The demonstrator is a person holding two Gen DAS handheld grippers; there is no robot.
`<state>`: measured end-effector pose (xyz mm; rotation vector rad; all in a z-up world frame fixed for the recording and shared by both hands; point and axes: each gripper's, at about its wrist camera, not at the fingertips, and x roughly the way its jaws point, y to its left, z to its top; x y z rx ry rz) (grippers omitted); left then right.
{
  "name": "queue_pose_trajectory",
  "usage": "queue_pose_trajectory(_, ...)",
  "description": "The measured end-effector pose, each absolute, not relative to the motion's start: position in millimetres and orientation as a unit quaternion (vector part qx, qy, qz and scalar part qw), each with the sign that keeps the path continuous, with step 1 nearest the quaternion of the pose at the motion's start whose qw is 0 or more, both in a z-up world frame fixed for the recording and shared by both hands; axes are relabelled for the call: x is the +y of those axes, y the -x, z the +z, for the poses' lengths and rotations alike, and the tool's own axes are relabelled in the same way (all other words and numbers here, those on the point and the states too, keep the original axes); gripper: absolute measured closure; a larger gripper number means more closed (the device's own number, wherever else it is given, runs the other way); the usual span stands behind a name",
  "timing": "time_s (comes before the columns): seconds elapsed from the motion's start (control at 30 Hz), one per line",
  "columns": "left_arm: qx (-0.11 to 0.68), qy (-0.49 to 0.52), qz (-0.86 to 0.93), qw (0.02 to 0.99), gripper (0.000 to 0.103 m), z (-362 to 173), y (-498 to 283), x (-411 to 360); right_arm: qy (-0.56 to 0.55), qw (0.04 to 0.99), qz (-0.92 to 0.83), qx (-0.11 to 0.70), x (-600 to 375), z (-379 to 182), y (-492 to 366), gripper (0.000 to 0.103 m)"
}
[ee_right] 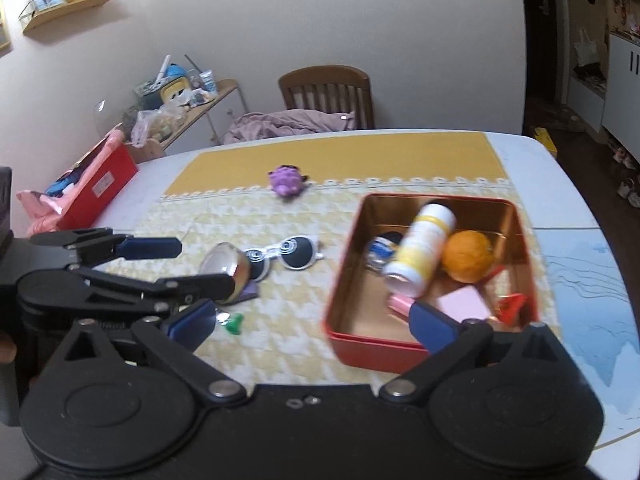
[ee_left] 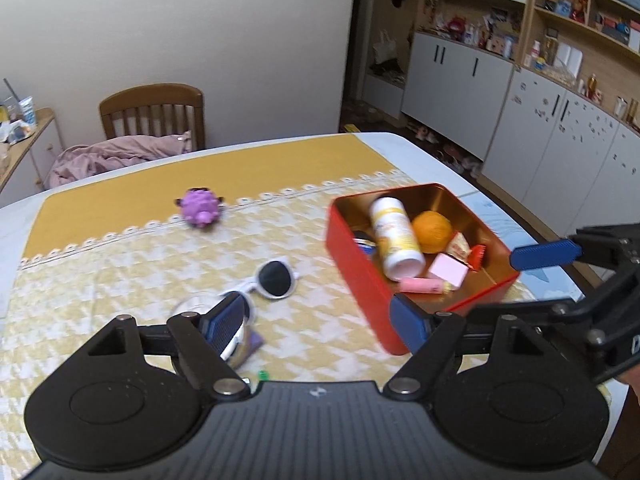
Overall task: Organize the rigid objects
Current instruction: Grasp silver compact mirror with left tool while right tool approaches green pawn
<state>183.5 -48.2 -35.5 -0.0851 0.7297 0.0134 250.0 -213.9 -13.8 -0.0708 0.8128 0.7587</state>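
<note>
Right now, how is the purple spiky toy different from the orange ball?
The purple spiky toy sits out on the yellow cloth, while the orange ball lies inside the red tin. The toy is bumpy with little spikes; the ball looks round and smooth-shaped. The toy stands alone, but the ball is crowded beside a white and yellow bottle. Both look small and roundish.
</note>
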Motion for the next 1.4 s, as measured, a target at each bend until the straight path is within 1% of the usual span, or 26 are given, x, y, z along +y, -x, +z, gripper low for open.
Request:
queue_pose_trajectory(0.2, 0.353, 0.050, 0.011, 0.934, 0.021, -40.9, -173.2, -10.3, 0.054, 0.843, 0.368, 0.388, -177.6, -20.5, -233.5, 0.000)
queue_pose_trajectory(0.53, 0.377, 0.069, 0.003, 0.924, 0.021, -60.3, -178.4, 45.2, 0.099, 0.832, 0.378, 0.393, -121.7, -42.2, -215.8, 0.000)
queue_pose_trajectory(0.83, 0.394, 0.064, 0.006, 0.917, 0.021, -86.8, -194.9, 65.4, 0.142, 0.825, 0.376, 0.396, -85.8, -74.0, -212.6, 0.001)
queue_pose_trajectory(1.0, 0.404, 0.063, -0.001, 0.913, 0.021, -99.8, -206.1, 63.6, 0.159, 0.818, 0.374, 0.407, -73.0, -92.0, -216.6, 0.006)
queue_pose_trajectory(1.13, 0.411, 0.056, -0.016, 0.910, 0.021, -108.4, -214.0, 58.2, 0.167, 0.814, 0.371, 0.414, -68.3, -102.4, -221.4, 0.013)
queue_pose_trajectory(1.2, 0.413, 0.054, -0.021, 0.909, 0.021, -112.3, -217.8, 55.8, 0.166, 0.813, 0.372, 0.415, -68.6, -105.0, -223.1, 0.017)
queue_pose_trajectory(1.37, 0.421, 0.050, -0.023, 0.905, 0.021, -123.0, -228.1, 52.8, 0.168, 0.808, 0.378, 0.420, -67.5, -110.0, -227.6, 0.033)
queue_pose_trajectory(1.4, 0.422, 0.050, -0.022, 0.905, 0.021, -124.6, -230.3, 52.6, 0.168, 0.807, 0.380, 0.419, -66.5, -110.4, -228.2, 0.034)
